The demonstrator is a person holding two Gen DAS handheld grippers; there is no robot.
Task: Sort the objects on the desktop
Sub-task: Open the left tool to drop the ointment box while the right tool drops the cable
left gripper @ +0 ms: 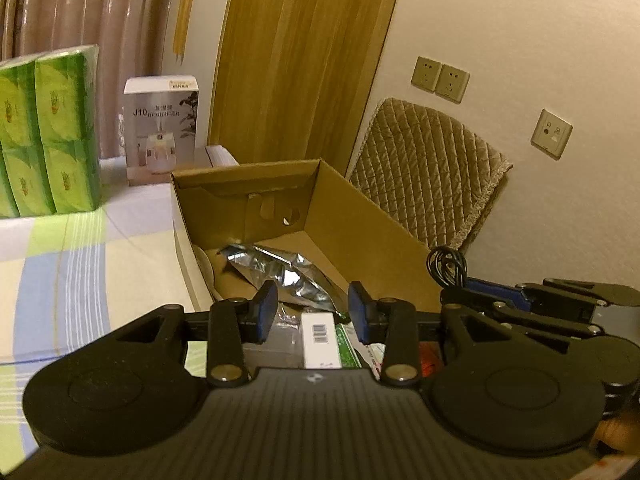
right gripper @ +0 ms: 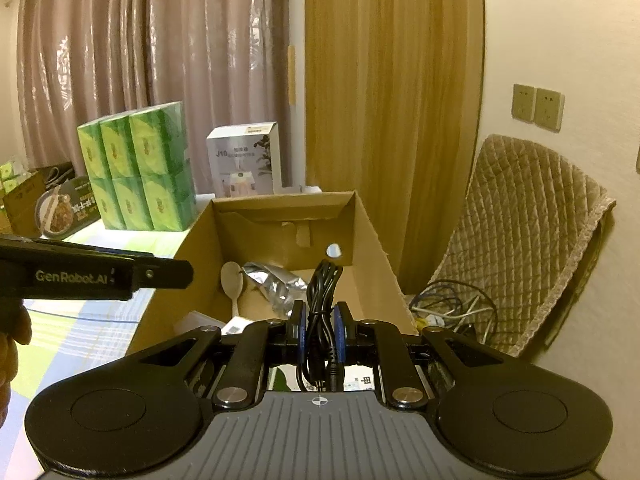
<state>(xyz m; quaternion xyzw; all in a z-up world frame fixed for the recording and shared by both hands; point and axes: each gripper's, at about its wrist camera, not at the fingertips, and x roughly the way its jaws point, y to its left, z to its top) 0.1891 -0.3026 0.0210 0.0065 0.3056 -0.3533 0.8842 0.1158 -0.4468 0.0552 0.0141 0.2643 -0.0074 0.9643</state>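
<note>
Nearest our right-wrist lens, the right gripper (right gripper: 319, 326) is clamped tight on a bundled black cable (right gripper: 322, 300), its blue pads pressing the coil from both sides. The bundle's long axis runs straight ahead along the fingers, its looped end rising toward the open cardboard box (right gripper: 280, 216) and its plug ends hanging back toward the camera.

The relation that matters, as we judge it, is that the box lies directly ahead of and below the cable, so the drop calls for a short carry forward over the near wall. The right hand is the nearer one, since it has the cable.

Our left gripper (left gripper: 313, 310) hangs over the near end of the box with its pads apart by a narrow gap and nothing between them; a barcoded white packet (left gripper: 320, 338) lies below.

We count one cable bundle, one box, one spoon (right gripper: 233, 280) and one crumpled foil bag (right gripper: 276, 286) inside, and two grippers.
</note>
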